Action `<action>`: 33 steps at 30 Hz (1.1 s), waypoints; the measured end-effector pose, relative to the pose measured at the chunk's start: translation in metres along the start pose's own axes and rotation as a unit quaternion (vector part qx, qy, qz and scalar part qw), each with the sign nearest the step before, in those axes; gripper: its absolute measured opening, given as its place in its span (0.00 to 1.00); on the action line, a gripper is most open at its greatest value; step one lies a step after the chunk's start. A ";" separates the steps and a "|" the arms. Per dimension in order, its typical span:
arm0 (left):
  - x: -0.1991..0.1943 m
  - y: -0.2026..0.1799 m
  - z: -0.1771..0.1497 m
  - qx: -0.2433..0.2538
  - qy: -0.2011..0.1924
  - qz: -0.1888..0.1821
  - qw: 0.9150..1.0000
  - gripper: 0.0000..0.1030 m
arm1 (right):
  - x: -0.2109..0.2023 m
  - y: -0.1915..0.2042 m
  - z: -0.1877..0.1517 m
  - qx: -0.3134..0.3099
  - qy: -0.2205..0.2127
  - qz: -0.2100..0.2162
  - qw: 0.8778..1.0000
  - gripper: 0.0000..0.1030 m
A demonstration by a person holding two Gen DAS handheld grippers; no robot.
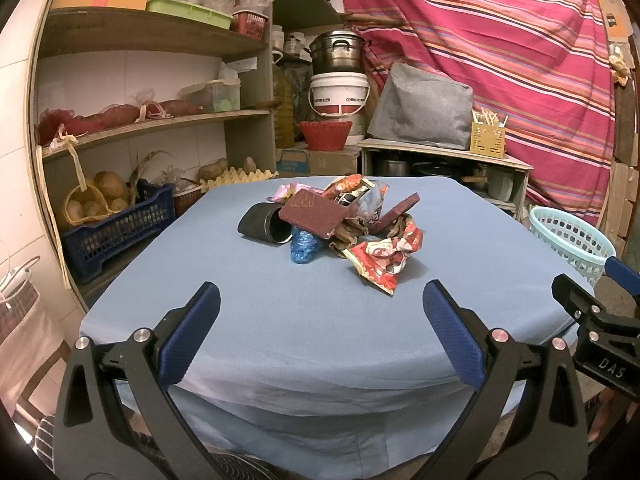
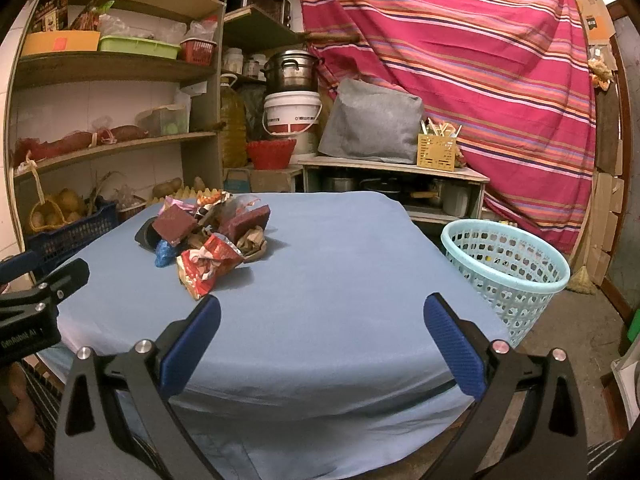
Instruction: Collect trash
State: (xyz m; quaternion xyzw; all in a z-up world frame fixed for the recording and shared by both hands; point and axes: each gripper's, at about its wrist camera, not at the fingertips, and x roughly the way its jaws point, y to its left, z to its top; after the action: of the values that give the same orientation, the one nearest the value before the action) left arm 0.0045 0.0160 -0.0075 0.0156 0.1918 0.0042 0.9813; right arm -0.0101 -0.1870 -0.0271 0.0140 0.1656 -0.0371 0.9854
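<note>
A table under a blue cloth stood in the middle of the cluttered storeroom, and the trash lay heaped on its far half, a little left of centre: a black cup on its side with its mouth toward the heap, a dark red scouring pad leaning over it, a second pad propped on edge to the right, a crumpled blue bag just in front of the cup, bits of brown paper underneath, and a crumpled red wrapper nearest the person, with more shiny wrappers bunched at the back. The left gripper hung over the near edge of the table, its blue-padded fingers spread wide with nothing between them, well apart from the heap. The right gripper was beside it, fingers likewise wide and empty, over the near right part of the cloth. A pale blue plastic basket stood on the floor just off the table's right side. Behind were wooden shelves with potatoes and boxes, a white bucket under a steel pot, and a striped red cloth hanging across the wall
</note>
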 end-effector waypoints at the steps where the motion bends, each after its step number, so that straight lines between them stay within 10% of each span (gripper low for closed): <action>1: 0.000 0.000 0.000 0.000 0.000 0.000 1.000 0.95 | 0.000 -0.001 0.000 -0.001 0.000 0.000 1.000 0.96; 33: 0.028 0.024 0.017 -0.027 0.031 0.013 0.999 0.95 | 0.031 -0.005 0.025 0.001 0.022 -0.020 1.000 0.96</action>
State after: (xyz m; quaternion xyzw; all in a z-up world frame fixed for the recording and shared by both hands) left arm 0.0372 0.0402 -0.0013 -0.0086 0.2217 0.0222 0.9748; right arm 0.0267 -0.1956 -0.0141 0.0127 0.1872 -0.0562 0.9806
